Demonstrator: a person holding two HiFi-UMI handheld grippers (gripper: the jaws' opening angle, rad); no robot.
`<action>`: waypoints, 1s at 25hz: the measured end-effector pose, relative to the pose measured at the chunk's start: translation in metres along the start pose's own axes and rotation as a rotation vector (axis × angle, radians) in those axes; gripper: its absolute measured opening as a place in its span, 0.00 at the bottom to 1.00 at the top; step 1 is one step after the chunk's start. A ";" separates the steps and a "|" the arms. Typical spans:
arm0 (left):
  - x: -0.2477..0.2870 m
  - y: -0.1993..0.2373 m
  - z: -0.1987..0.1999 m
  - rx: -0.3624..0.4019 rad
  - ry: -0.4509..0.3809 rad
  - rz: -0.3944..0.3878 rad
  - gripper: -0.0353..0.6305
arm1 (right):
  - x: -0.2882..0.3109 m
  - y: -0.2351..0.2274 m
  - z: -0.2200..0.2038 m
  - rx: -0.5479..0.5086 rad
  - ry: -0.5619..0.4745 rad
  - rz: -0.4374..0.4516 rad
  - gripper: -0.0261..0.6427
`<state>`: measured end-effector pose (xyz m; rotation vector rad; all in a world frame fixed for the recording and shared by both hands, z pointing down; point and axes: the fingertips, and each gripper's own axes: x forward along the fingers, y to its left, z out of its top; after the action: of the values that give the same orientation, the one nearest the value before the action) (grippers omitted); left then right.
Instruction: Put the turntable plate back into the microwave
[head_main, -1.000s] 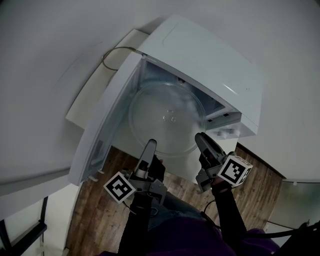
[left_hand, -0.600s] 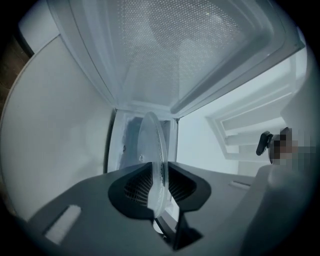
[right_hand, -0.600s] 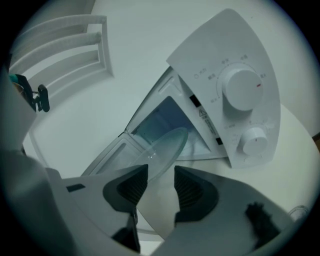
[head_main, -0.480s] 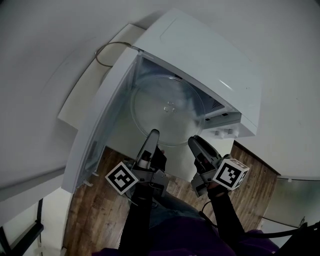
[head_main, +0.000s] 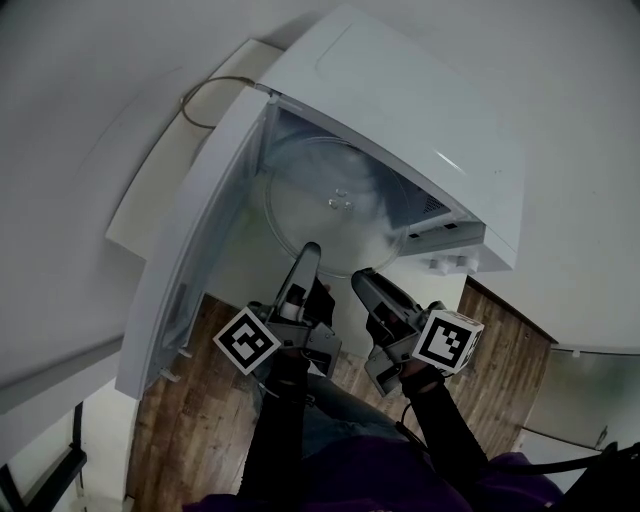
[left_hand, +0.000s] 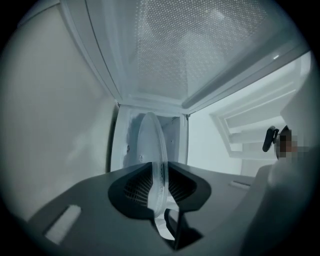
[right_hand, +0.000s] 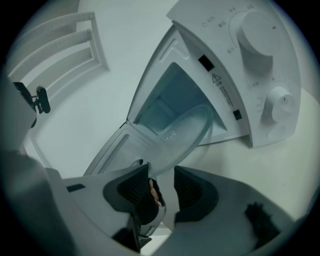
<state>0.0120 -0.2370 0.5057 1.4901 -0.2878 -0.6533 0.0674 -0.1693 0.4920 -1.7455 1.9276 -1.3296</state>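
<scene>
turntable plate (head_main: 335, 205): mostly inside microwave (head_main: 400, 110) cavity, near rim past its front edge | left gripper (left_hand: 159, 169): jaws just eased wider, pads clamped on near rim, plate straight ahead | right gripper (right_hand: 160, 172): jaws just opened, apart, rim at tips, ungripped

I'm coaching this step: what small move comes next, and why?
Probably slide the plate deeper into the microwave and set it down. It sits only partway inside, its rim pinched in the left tongs, whose jaws just eased open slightly. The right tongs, just opened, hold nothing.
</scene>
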 end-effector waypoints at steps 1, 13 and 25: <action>0.005 0.005 0.003 0.005 0.006 0.005 0.18 | 0.007 -0.003 0.002 0.004 0.000 -0.003 0.28; 0.018 -0.003 0.007 0.019 0.026 -0.034 0.18 | 0.016 0.002 0.013 0.007 -0.054 -0.012 0.27; 0.022 -0.010 0.007 0.021 0.046 -0.047 0.19 | 0.013 0.007 0.018 -0.037 -0.086 -0.027 0.27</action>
<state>0.0235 -0.2548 0.4921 1.5341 -0.2253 -0.6544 0.0717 -0.1904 0.4818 -1.8211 1.9006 -1.2144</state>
